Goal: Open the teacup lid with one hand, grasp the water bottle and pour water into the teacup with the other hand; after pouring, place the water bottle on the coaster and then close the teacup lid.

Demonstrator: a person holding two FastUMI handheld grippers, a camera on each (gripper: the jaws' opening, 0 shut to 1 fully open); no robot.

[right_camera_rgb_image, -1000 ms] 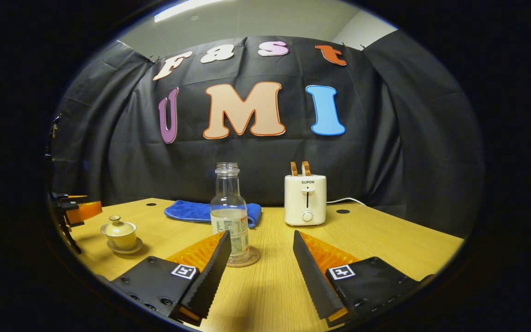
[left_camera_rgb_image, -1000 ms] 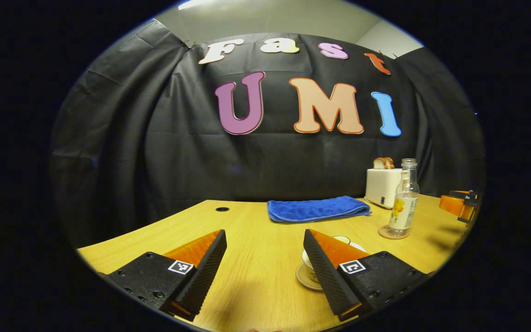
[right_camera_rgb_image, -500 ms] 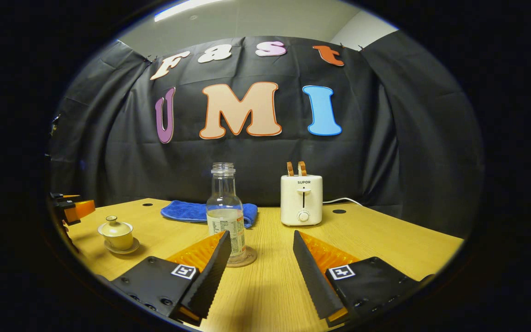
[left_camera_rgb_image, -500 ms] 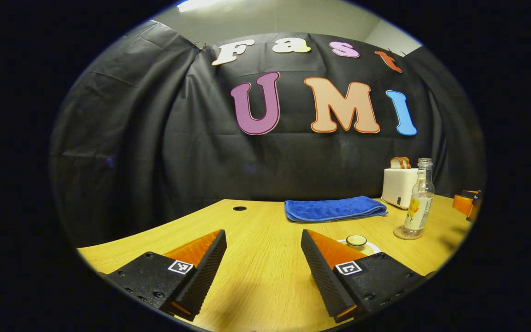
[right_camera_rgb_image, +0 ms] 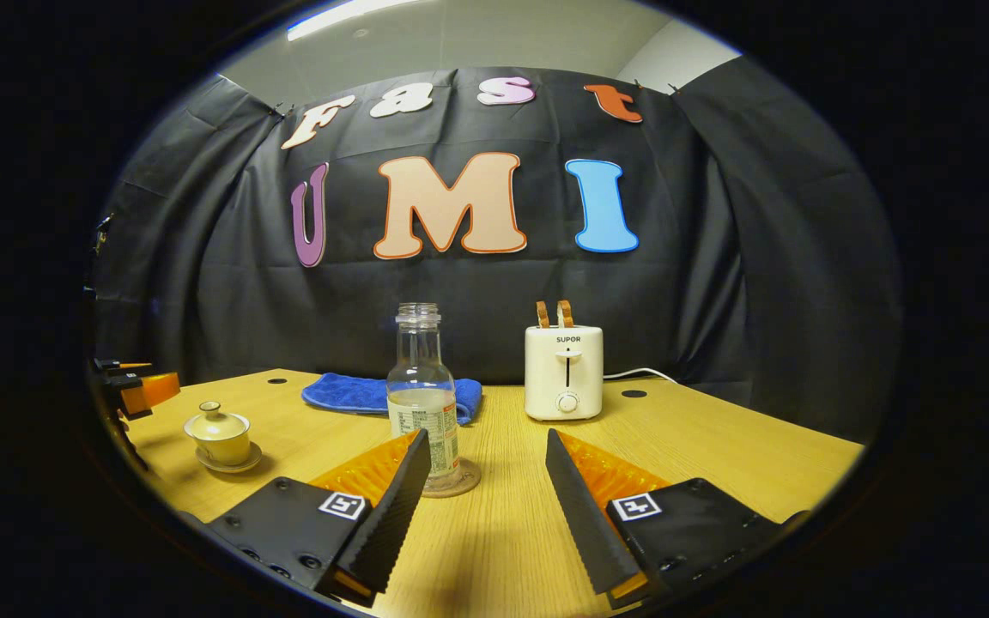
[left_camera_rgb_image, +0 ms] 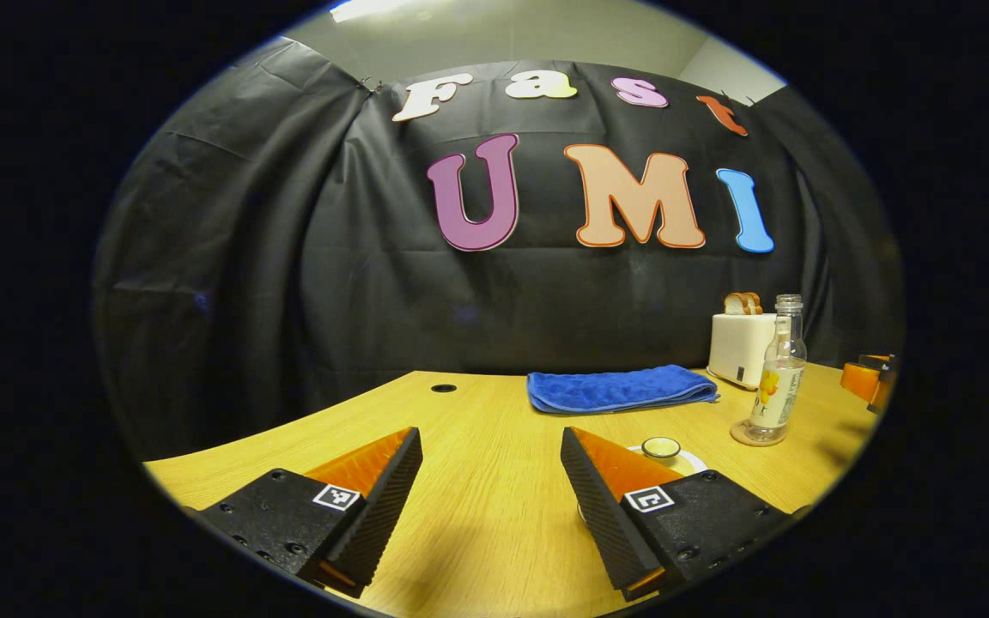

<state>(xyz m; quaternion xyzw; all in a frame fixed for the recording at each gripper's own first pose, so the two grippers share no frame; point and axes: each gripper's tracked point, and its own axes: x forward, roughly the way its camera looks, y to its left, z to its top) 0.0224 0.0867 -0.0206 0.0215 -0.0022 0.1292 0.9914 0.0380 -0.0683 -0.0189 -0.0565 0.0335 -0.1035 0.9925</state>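
Observation:
A cream teacup [right_camera_rgb_image: 220,436] with its lid on stands on a saucer at the table's left. In the left gripper view its lid knob [left_camera_rgb_image: 660,446] peeks out just right of my right-hand finger. The clear water bottle [right_camera_rgb_image: 423,403], part full and uncapped, stands upright on a round coaster [right_camera_rgb_image: 463,481]. It stands farther right as the bottle [left_camera_rgb_image: 775,378] in the left gripper view. My left gripper [left_camera_rgb_image: 488,446] is open and empty, beside the cup. My right gripper [right_camera_rgb_image: 486,446] is open a little short of the bottle. The left gripper [right_camera_rgb_image: 138,390] is also at that view's left edge.
A folded blue towel [right_camera_rgb_image: 357,393] lies at the back of the wooden table [right_camera_rgb_image: 718,446]. A white toaster [right_camera_rgb_image: 565,371] with bread in it stands right of the bottle, its cord trailing right. The right gripper [left_camera_rgb_image: 868,382] hovers at the left gripper view's far right.
The left gripper swung a little to the left, so the cup slid further behind its right-hand finger. The right gripper barely shifted. Both stayed open.

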